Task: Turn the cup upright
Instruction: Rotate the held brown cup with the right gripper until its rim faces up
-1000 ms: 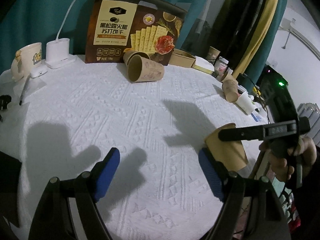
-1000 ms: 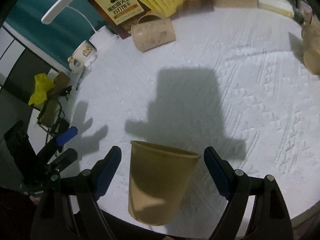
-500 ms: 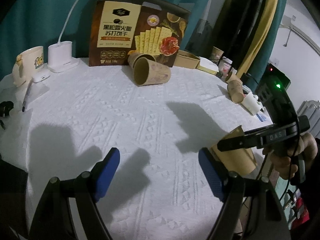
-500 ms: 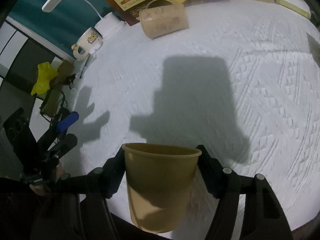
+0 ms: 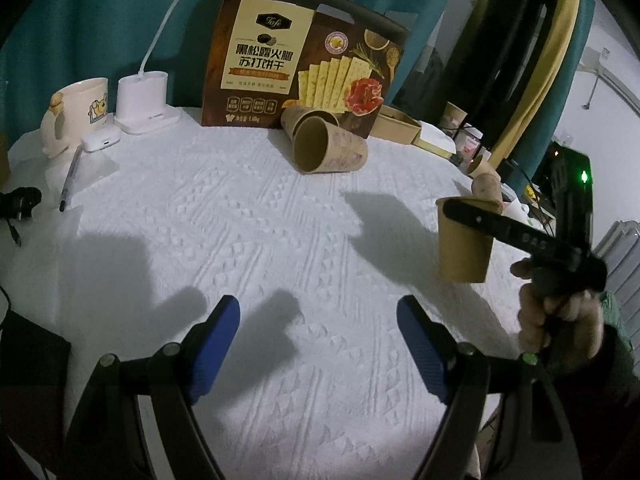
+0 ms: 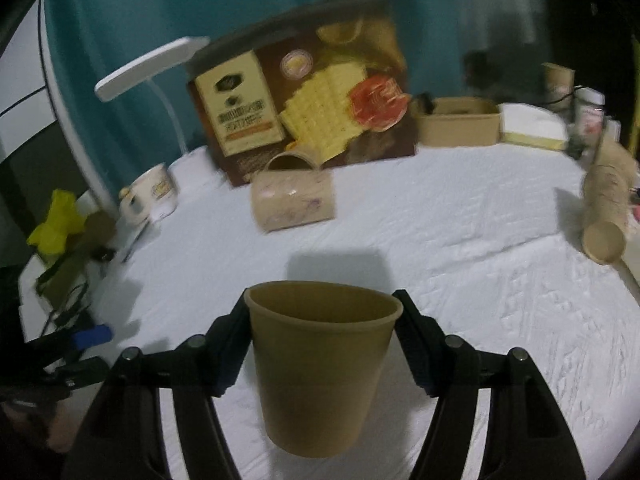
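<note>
Clamping a plain brown paper cup (image 6: pixel 320 372) just below its rim, the right gripper (image 6: pixel 322 328) holds it mouth up, clear of the white desk (image 6: pixel 460 248); nothing shows inside the cup. The left gripper (image 5: pixel 318 344) hangs low over the cloth, spread wide with nothing in it. Farther back, two printed cups (image 5: pixel 328 148) lie on their sides, hollow, in front of a cracker box (image 5: pixel 296 68), with a cartoon mug (image 5: pixel 78 112) at the left.

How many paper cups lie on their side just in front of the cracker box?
2: the front cup shows its open mouth; the second cup lies behind it, partly hidden.
</note>
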`<state>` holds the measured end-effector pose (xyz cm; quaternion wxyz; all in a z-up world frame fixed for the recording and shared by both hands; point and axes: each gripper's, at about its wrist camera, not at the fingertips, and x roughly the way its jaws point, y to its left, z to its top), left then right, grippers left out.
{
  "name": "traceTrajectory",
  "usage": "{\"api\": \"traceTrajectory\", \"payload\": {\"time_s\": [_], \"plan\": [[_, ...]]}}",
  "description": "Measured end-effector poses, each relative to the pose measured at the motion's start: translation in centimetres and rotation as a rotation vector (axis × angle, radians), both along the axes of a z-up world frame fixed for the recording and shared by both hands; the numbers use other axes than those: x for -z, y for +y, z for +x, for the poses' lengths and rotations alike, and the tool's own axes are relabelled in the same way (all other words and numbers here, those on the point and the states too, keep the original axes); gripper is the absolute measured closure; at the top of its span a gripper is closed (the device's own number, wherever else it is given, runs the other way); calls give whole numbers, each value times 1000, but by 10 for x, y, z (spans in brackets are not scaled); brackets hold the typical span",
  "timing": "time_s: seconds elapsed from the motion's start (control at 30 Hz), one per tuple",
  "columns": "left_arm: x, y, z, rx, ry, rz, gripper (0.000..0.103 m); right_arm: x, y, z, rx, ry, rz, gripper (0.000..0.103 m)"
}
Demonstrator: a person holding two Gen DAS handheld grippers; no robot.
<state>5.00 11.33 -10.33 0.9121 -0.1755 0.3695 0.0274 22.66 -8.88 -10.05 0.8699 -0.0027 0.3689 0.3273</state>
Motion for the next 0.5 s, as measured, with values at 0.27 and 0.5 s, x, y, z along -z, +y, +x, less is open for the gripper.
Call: {"api": "traceTrajectory", "payload": {"time_s": [0.27,0.5], "plan": [[2,1,1,11,5,-25,22,2,-9,-22,48,-103,26,38],[5,-5,-1,26,7,-32,22,5,-10,-45,49,-168,-11,39]]}}
